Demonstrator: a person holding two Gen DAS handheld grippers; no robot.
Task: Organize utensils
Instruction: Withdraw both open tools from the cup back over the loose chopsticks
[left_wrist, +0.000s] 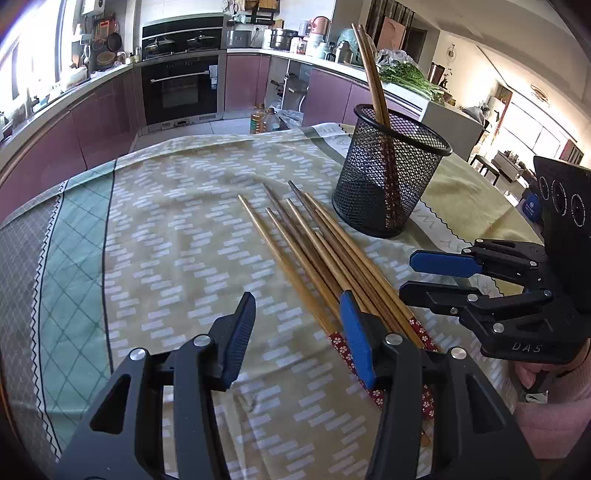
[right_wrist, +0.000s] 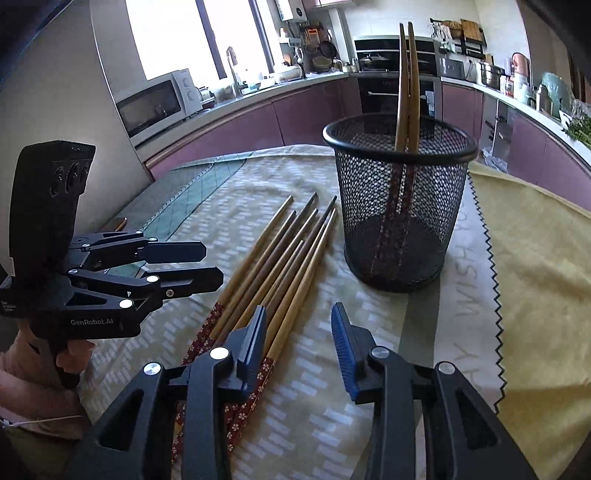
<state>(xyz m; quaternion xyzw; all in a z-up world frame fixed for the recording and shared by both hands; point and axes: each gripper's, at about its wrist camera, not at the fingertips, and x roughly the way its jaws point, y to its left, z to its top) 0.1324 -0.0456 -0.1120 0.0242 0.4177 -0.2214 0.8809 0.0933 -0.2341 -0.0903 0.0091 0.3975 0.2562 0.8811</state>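
While the left gripper (left_wrist: 297, 336) hangs over the patterned cloth (left_wrist: 177, 236) on the worktop, its jaws stand spread and empty, the right-hand one just above the chopsticks (left_wrist: 317, 254). That bundle lies fanned on the cloth between both tools. Right of it, the right gripper (right_wrist: 299, 350) also has jaws spread, gripping nothing. Beyond stands the black mesh holder (right_wrist: 399, 206), two chopsticks (right_wrist: 408, 85) upright inside.

cup (left_wrist: 388, 173): upright on the tablecloth (left_wrist: 166, 229), right of and behind the loose chopsticks (left_wrist: 314, 251)
in cup: two chopsticks (left_wrist: 373, 74), leaning on its rim
loose chopsticks: flat on the cloth, side by side, tips fanned toward the far edge
bottles (left_wrist: 263, 118): on the floor beyond the table
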